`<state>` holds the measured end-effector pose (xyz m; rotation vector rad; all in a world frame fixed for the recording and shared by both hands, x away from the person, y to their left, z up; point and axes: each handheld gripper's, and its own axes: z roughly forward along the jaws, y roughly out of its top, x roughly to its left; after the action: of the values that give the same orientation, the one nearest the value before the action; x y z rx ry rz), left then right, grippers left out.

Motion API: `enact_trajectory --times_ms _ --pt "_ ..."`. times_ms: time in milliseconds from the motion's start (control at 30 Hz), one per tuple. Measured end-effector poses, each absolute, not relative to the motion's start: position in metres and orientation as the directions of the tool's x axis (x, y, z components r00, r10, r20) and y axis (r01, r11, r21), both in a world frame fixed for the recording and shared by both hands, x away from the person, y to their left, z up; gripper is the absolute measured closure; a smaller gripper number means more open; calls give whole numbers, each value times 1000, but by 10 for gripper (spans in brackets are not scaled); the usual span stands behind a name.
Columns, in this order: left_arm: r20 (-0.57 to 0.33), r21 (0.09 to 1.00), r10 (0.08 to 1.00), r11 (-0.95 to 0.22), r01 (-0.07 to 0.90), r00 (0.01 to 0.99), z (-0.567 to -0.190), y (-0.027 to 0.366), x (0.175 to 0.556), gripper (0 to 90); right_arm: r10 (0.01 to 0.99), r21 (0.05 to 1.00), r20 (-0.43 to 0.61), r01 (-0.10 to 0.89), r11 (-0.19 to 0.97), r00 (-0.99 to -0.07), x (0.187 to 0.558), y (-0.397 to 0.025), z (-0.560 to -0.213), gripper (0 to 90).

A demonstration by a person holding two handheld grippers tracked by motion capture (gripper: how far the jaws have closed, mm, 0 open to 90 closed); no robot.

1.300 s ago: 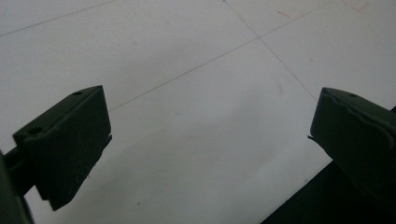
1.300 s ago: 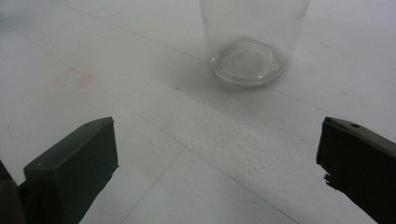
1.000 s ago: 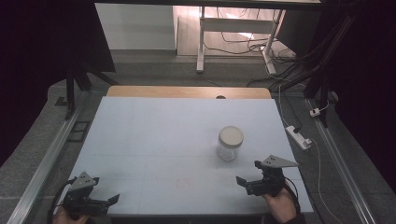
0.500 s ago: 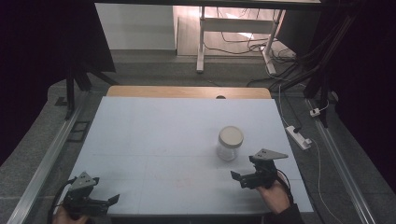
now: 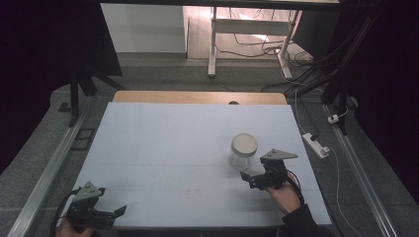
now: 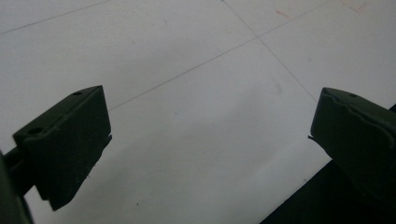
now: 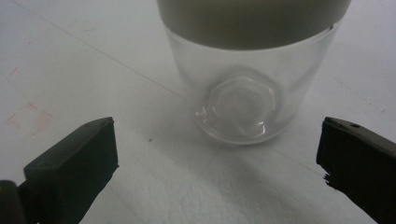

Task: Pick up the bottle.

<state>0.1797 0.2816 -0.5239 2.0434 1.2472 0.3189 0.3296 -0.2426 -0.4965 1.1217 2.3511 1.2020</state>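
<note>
Jaws of the right gripper (image 7: 219, 163) stand wide with nothing between them just short of the glass jar (image 7: 245, 88), upright on the tabletop (image 5: 163, 148) under its lid (image 5: 244, 143); we judge it rigid, slippery, breakable, best gripped mid-wall below the lid.

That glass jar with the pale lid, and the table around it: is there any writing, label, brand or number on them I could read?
None can be read. The jar has bare clear glass and a plain lid with no label. The table carries only thin lines and faint red marks, which form no letters or numbers.
</note>
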Motion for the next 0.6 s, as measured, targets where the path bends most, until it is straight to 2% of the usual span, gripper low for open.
enact_trajectory --times_ms 600 --pt "-150 680 850 -283 676 506 -524 282 180 0 750 786 72 501 363 -657 356 -234 -499 0"
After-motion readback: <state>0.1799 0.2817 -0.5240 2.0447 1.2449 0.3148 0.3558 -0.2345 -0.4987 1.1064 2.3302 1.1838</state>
